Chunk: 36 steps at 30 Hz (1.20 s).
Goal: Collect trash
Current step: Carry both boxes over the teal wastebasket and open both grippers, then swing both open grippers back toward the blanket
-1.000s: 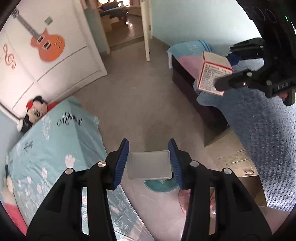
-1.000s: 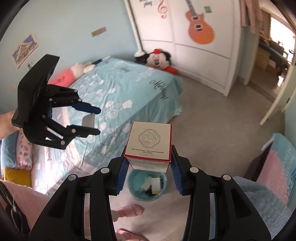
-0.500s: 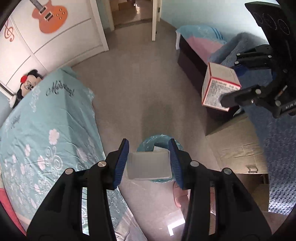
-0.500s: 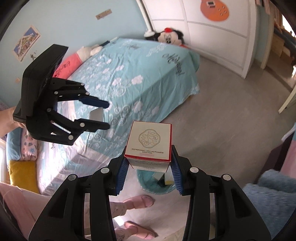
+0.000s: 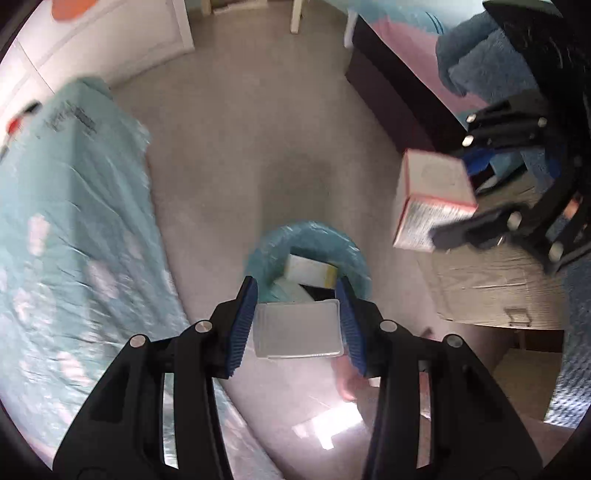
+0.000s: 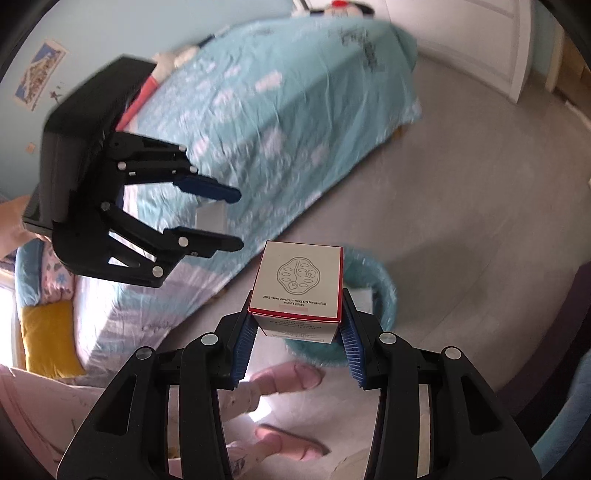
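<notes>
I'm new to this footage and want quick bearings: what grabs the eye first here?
A red-edged white carton is clamped in the right gripper, and a flat translucent lid in the left gripper. Below both, on the grey floor beside the turquoise bed, stands a blue-lined trash bin already holding boxes.

A bed with a turquoise cloud-print cover (image 6: 280,122) fills the space up and left of the claw, a plush toy (image 6: 332,7) at its far end and a yellow pillow (image 6: 44,336) low at the left. Grey floor (image 5: 240,155) spreads ahead. A flattened cardboard box (image 5: 487,280) lies right of the claw, a fuzzy blue blanket (image 5: 480,70) beyond it. Pink slippers (image 6: 291,380) show beneath
</notes>
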Each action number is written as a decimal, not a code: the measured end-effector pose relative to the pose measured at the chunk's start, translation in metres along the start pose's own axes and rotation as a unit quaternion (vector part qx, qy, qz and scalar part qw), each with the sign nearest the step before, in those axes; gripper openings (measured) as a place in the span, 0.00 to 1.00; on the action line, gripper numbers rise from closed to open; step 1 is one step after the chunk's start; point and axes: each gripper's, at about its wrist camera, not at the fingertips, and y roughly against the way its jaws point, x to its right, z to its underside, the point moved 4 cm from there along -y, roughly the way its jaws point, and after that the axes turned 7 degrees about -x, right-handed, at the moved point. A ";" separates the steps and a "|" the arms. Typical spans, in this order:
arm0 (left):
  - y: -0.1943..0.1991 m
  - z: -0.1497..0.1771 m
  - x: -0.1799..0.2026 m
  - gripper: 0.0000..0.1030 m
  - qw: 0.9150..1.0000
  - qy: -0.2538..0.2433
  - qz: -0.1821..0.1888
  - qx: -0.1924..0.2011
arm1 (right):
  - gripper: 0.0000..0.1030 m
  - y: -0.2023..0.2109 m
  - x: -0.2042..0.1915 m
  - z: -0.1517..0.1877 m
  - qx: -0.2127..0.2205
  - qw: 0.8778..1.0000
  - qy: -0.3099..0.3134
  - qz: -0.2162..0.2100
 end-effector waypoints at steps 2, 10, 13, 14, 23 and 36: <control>-0.016 0.004 0.002 0.41 1.000 0.004 0.009 -0.013 | 0.43 -0.016 0.000 0.004 -0.015 1.000 0.000 -0.002; -0.037 0.012 0.012 0.78 0.999 0.000 0.022 -0.040 | 0.68 -0.024 0.013 0.011 -0.036 0.999 -0.037 0.012; -0.033 0.010 0.014 0.78 0.999 -0.005 0.015 -0.039 | 0.68 -0.013 0.017 0.012 -0.029 0.999 -0.042 0.016; -0.031 0.010 0.014 0.78 0.999 -0.004 0.018 -0.039 | 0.68 -0.008 0.017 0.012 -0.027 0.999 -0.042 0.019; -0.001 0.012 0.021 0.80 0.999 -0.019 0.009 -0.031 | 0.73 0.032 0.014 0.011 0.013 0.998 -0.050 0.019; 0.057 0.004 0.041 0.86 0.999 -0.031 -0.003 -0.004 | 0.76 0.117 -0.012 0.020 0.067 0.996 -0.054 0.029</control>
